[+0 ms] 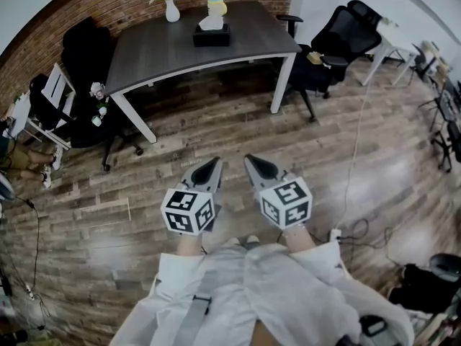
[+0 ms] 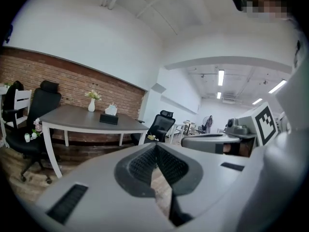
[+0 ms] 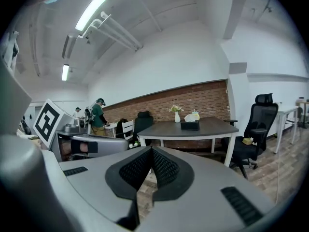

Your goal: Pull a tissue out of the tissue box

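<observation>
Black tissue box (image 1: 211,34), with a white tissue (image 1: 211,23) standing out of its top, is set toward the far edge of the dark grey table (image 1: 158,52), right of a white vase (image 1: 172,10) (flowers in it). Left gripper (image 1: 214,163) and right gripper (image 1: 249,160) are held side by side over the plank floor (image 1: 216,121), well apart from the box. Both are clenched, with nothing grasped.

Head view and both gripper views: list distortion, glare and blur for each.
Head view: fisheye curves the table edge; pale glare on the wood floor. Left gripper view: dark rounded corners, mosaic patch top right, close foreground soft. Right gripper view: ceiling lamp blown out, tissue box small but sharp.
</observation>
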The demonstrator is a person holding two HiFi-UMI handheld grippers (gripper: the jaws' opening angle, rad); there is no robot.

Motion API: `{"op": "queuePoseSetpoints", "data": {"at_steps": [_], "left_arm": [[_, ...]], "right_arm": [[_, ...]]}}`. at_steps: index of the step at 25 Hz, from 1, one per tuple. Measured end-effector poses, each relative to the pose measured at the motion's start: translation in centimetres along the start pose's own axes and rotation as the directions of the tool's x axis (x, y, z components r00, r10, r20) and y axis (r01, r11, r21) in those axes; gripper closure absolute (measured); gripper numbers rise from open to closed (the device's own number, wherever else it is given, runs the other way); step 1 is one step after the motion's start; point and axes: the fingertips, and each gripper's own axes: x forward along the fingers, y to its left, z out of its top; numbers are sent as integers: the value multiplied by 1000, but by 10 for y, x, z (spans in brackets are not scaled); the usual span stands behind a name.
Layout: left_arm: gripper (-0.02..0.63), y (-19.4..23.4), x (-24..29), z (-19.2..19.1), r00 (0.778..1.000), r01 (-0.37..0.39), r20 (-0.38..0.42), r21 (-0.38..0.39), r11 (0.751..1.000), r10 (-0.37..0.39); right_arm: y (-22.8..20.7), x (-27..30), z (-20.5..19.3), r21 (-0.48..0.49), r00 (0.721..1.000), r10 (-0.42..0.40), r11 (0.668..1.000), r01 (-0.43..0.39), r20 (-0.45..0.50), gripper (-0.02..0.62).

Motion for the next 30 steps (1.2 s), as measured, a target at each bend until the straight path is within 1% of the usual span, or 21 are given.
{"op": "queuePoseSetpoints", "data": {"at_steps": [2, 6, 11, 12, 13, 14, 17, 19, 23, 26, 30], "left_arm": [[601, 9, -2, 3, 1000, -13, 13, 14, 1000, 13], [600, 20, -6, 2, 999, -36, 11, 72, 997, 35], [597, 29, -4, -4, 999, -28, -12, 67, 997, 29], [579, 32, -2, -4, 999, -28, -14, 63, 998, 28], [543, 35, 0, -3, 999, -27, -15, 57, 998, 28], [528, 39, 2, -3, 999, -29, -15, 49, 998, 30], [517, 53, 14, 0, 999, -43, -12, 26, 999, 43], [504, 67, 26, 3, 998, -56, -12, 14, 998, 56], [502, 92, 55, 19, 998, -67, 5, 0, 998, 67], [502, 107, 83, 41, 997, -67, 30, 6, 998, 67], [502, 121, 122, 72, 996, -73, 47, 23, 997, 71]], "right_arm": [[2, 5, -1, 2, 1000, -13, 1000, 13, -3, 598], [4, 11, -4, 30, 1000, -29, 999, 29, 4, 597], [1, 19, -13, 52, 999, -49, 997, 49, 14, 597], [0, 22, -13, 54, 999, -52, 997, 51, 11, 597], [-1, 26, -12, 52, 999, -49, 997, 49, 10, 597], [-2, 30, -10, 47, 999, -41, 998, 41, 9, 597], [-6, 48, -1, 33, 1000, -12, 999, 12, 9, 590], [-14, 64, 4, 30, 1000, -1, 1000, 1, 5, 489], [-37, 99, 21, 12, 1000, 15, 1000, -15, 5, 485], [-57, 123, 35, 1, 999, 38, 999, -38, 7, 485], [-95, 152, 61, -10, 999, 52, 999, -52, 13, 485]]}}
